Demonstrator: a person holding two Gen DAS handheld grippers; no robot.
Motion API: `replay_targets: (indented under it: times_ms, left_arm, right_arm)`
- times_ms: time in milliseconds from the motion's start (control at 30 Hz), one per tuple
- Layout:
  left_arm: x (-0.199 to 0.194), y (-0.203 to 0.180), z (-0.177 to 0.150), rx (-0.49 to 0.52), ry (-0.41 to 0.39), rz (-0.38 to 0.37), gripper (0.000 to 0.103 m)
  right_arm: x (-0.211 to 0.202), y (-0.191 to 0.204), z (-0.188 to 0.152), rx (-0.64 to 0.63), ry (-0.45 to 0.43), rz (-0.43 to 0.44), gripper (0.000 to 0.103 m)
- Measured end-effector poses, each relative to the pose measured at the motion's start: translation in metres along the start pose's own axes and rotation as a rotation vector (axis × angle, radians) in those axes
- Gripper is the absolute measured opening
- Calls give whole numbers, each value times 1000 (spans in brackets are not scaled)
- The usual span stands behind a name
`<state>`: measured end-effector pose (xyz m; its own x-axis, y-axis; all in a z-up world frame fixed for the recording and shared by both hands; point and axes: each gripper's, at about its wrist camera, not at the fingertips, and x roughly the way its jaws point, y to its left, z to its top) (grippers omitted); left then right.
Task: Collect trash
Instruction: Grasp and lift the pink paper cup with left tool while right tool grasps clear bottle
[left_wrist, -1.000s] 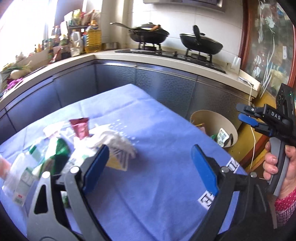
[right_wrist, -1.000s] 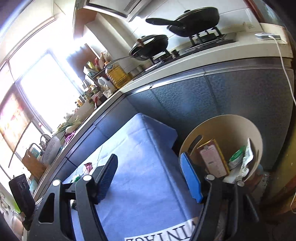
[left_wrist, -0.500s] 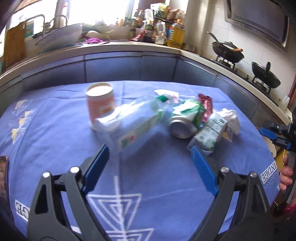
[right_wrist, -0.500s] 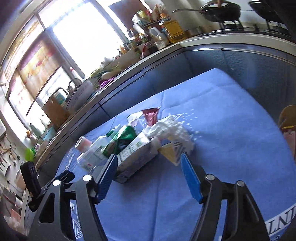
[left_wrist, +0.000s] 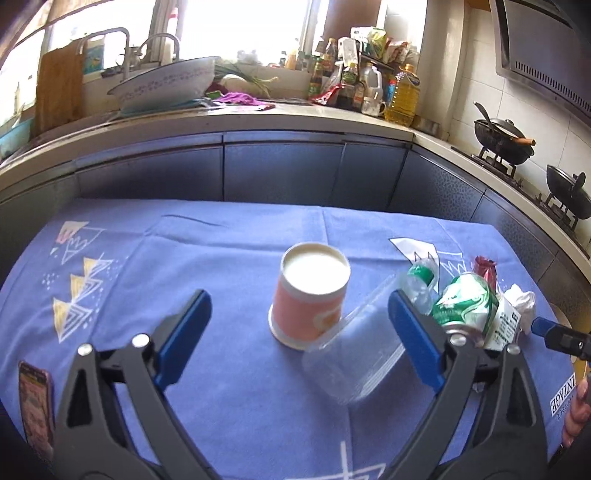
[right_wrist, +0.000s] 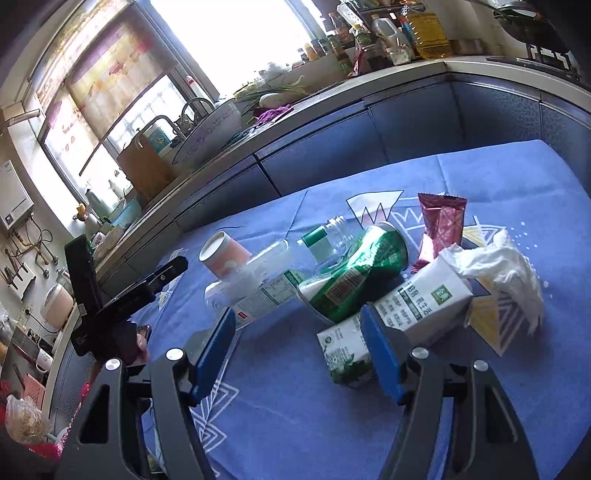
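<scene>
Trash lies in a heap on the blue tablecloth. A pink paper cup stands upright, with a clear plastic bottle lying against it. A crushed green can, a white milk carton, a red wrapper and a crumpled white tissue lie to the right. My left gripper is open and empty, its jaws either side of the cup and bottle, nearer than them. My right gripper is open and empty, just in front of the carton and can.
A phone lies at the table's near left edge. Dark counter cabinets run behind the table, with a sink basin, bottles and woks on top.
Both grippers have swung left, away from the bin by the stove, to face the trash heap. The left one now faces the cup head on. Both stayed open and empty.
</scene>
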<state>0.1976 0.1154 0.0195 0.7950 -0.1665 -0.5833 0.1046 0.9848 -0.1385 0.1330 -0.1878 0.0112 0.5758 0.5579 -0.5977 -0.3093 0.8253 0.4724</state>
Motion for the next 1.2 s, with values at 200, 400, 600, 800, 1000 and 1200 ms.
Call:
replay_targets:
  times_ms: [200, 400, 600, 800, 1000, 1200]
  left_arm:
    - [50, -23, 18, 81, 48, 22, 92]
    - [72, -13, 21, 55, 85, 9, 52]
    - [44, 5, 13, 33, 41, 25, 52]
    - [0, 26, 4, -27, -26, 6, 52]
    - [-28, 28, -1, -35, -65, -9, 52]
    - [-42, 35, -2, -52, -67, -13, 52]
  right_arm:
    - [28, -9, 43, 95, 66, 23, 70]
    - [83, -23, 94, 223, 229, 55, 63]
    - [134, -36, 97, 375, 391, 41, 59]
    - [162, -12, 106, 297, 432, -102, 57]
    - [188, 9, 96, 273, 477, -104, 57]
    - [214, 15, 95, 254, 515, -26, 59]
